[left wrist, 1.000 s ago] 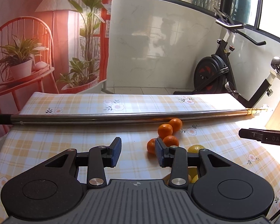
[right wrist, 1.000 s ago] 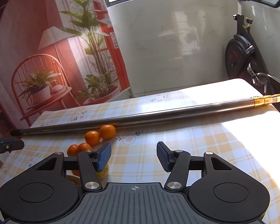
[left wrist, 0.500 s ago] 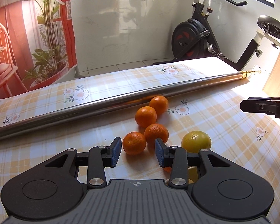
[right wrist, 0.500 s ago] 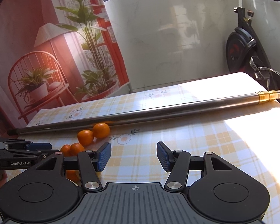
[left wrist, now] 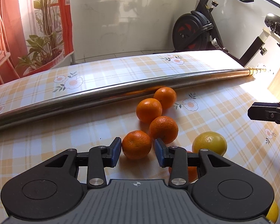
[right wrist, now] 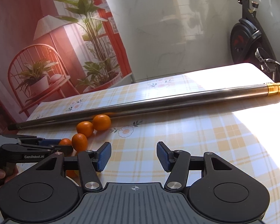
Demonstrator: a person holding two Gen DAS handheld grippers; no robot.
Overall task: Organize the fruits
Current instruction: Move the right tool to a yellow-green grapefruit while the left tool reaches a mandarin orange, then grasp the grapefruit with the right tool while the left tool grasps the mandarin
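Left gripper [left wrist: 137,152] is straddling the nearest orange [left wrist: 136,144], jaws spread; squeezing comes next, while right gripper [right wrist: 133,156] is hovering agape.

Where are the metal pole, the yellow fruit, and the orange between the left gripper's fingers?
metal pole [left wrist: 106,95], left wrist view, middle of the shaft.
yellow fruit [left wrist: 209,142], left wrist view, centre of its visible top.
orange [left wrist: 136,144] between the fingers of the left gripper [left wrist: 136,151], left wrist view, centre of the peel.
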